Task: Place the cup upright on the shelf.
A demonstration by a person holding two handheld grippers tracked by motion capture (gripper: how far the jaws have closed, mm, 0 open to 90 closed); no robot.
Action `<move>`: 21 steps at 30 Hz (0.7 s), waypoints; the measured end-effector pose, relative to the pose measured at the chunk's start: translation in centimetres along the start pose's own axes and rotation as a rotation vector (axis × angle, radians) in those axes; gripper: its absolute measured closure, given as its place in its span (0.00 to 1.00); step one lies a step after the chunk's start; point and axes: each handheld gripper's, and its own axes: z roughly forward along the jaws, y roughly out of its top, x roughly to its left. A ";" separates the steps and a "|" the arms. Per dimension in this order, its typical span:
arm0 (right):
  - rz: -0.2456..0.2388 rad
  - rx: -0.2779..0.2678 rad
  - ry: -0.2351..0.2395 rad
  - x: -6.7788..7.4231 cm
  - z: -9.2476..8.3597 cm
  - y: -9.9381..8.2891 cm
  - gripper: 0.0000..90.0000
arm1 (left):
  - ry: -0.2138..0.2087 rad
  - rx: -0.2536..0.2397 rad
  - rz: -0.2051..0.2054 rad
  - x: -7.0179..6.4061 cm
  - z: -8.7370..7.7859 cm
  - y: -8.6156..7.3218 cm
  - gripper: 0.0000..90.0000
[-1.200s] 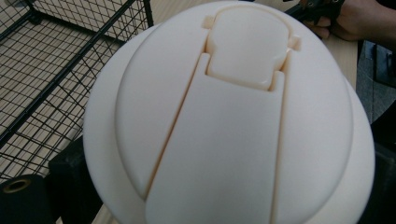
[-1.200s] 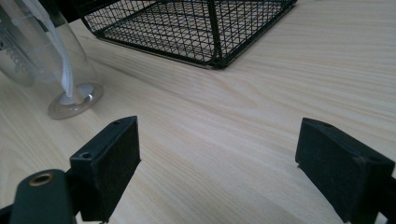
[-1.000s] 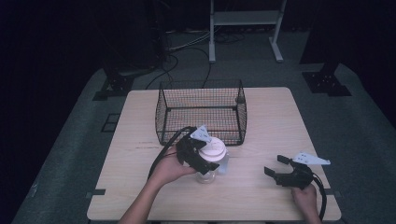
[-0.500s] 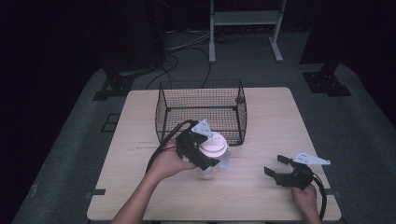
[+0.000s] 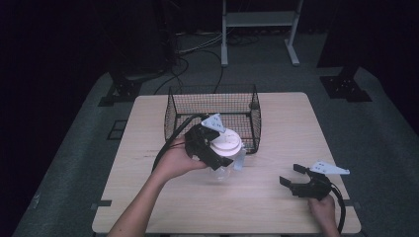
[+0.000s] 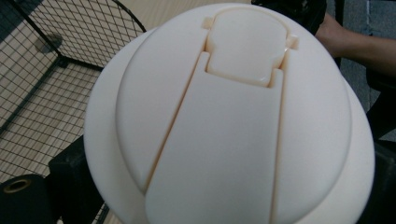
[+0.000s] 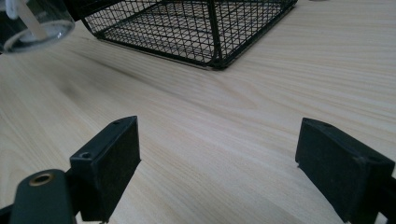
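Near edge of the table [image 5: 148, 207]: the right gripper [image 5: 300, 181] rests low at the right corner, its jaws spread wide over bare wood, with open tabletop ahead toward the wire basket [image 5: 212, 106]. Left of centre, the left gripper [image 5: 217, 150] clamps a clear jar with a cream flip-top lid [image 5: 226, 144], its jaws pressed against the lid's sides; in the right gripper view the jar's glass base [image 7: 32, 23] hangs above the wood. The jar sits just before the basket's near rim. Beyond, the black wire basket stands mid-table, open-topped, with bare table margins left, right and behind it.
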 end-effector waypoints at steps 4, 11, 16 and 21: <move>0.002 0.001 0.001 0.0 0.0 0.0 0.14 | 0.010 0.005 0.011 0.4 -0.9 1.3 0.06; 0.003 0.000 0.002 0.0 0.0 0.0 0.14 | 0.023 0.014 0.015 1.4 -2.0 3.5 0.06; 0.002 0.000 -0.001 0.0 0.0 0.0 0.14 | 0.023 0.017 0.006 2.4 -2.3 4.6 0.06; 0.005 -0.001 -0.002 0.0 0.0 0.0 0.14 | 0.031 0.031 -0.003 3.5 -2.3 5.5 0.06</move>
